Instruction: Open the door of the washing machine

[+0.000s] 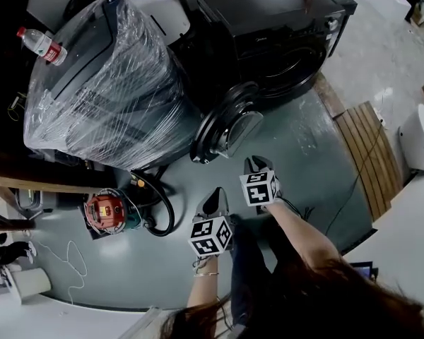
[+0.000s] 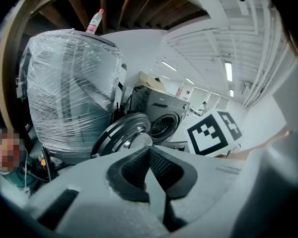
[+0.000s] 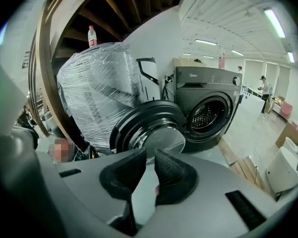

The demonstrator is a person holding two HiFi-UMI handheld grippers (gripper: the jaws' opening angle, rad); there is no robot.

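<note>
Our left gripper point(image 2: 149, 148) has its jaws pressed together with nothing between them. Our right gripper point(image 3: 150, 152) shows a narrow gap between its pads and holds nothing. The washing machine door point(image 3: 149, 125) stands swung wide open just ahead of both grippers, apart from them. The washing machine point(image 3: 208, 90) is beyond it, to the right. Ahead and left stands a film-wrapped appliance point(image 3: 97, 88) with a bottle point(image 3: 92, 35) on top.
</note>
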